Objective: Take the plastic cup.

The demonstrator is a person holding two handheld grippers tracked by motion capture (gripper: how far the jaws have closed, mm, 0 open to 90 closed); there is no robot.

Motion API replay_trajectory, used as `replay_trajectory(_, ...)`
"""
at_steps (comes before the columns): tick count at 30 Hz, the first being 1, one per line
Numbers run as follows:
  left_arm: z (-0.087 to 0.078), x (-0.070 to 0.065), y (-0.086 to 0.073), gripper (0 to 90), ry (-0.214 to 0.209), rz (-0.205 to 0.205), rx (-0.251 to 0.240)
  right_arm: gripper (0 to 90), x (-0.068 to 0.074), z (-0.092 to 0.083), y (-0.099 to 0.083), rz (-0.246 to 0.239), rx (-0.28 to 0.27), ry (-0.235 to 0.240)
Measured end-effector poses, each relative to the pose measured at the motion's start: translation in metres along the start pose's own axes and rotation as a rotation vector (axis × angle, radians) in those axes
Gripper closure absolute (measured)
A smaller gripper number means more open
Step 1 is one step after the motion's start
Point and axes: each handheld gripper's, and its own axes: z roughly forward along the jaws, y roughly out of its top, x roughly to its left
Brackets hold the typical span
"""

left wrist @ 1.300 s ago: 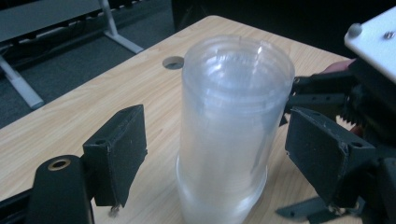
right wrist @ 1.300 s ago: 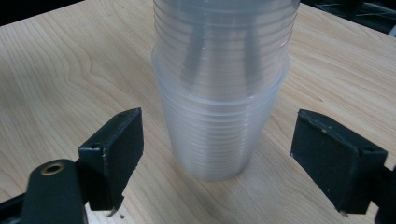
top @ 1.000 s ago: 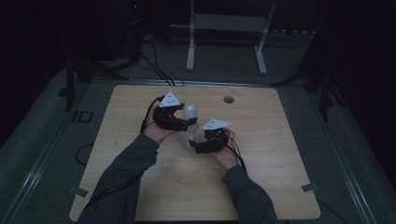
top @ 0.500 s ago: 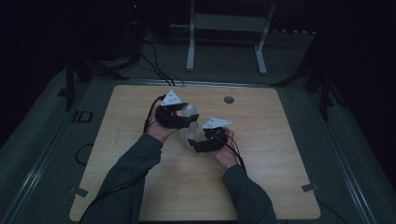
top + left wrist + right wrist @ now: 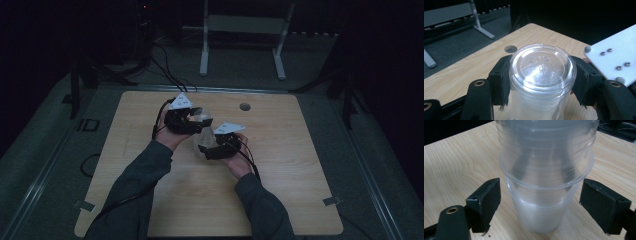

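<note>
your left gripper (image 5: 192, 121) had just been closing its jaws, and in the left gripper view both pads (image 5: 501, 80) pressed on the sides of the upper cup (image 5: 541, 75), so it was clenched on that cup near its closed base; the base faced that camera, ringed and clear; the upper cup's rim flared just above a lower cup (image 5: 541, 212) nested into it, mouth to mouth as far as you could tell through the clear plastic; the stack's (image 5: 201, 134) long axis lay tilted in the high view, running from your left gripper back on the table down toward your right gripper (image 5: 210, 149) nearer you; in the right gripper view your right jaws stood wide apart, each pad (image 5: 485, 202) clear of the lower cup's wall with bare table showing in both gaps, so that gripper was released around the cup, not grasping it; the stack sat above the middle of the table (image 5: 300, 200), a little toward the far edge; a round hole (image 5: 245, 106) lay in the tabletop near that far edge, to the right of your left gripper and well apart from the cups; wide bare wood lay open to the left, right and near side of your hands; whether the lower cup's base touched the table you could not tell.
</note>
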Motion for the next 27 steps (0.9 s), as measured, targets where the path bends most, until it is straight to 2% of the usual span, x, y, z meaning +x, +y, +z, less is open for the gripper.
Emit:
replay_trajectory(11,-0.008,0.000,0.010,40.8,-0.005,-0.006,-0.017,20.2,0.000,0.004,0.001,-0.001,0.012,-0.015)
replay_trajectory(19,-0.013,0.000,0.018,40.9,-0.005,-0.005,-0.021,22.4,-0.001,0.003,0.001,-0.007,0.020,-0.001)
replay_trajectory(27,-0.021,-0.002,0.027,41.0,-0.013,-0.004,-0.039,21.6,-0.001,-0.006,0.000,-0.026,0.019,0.002)
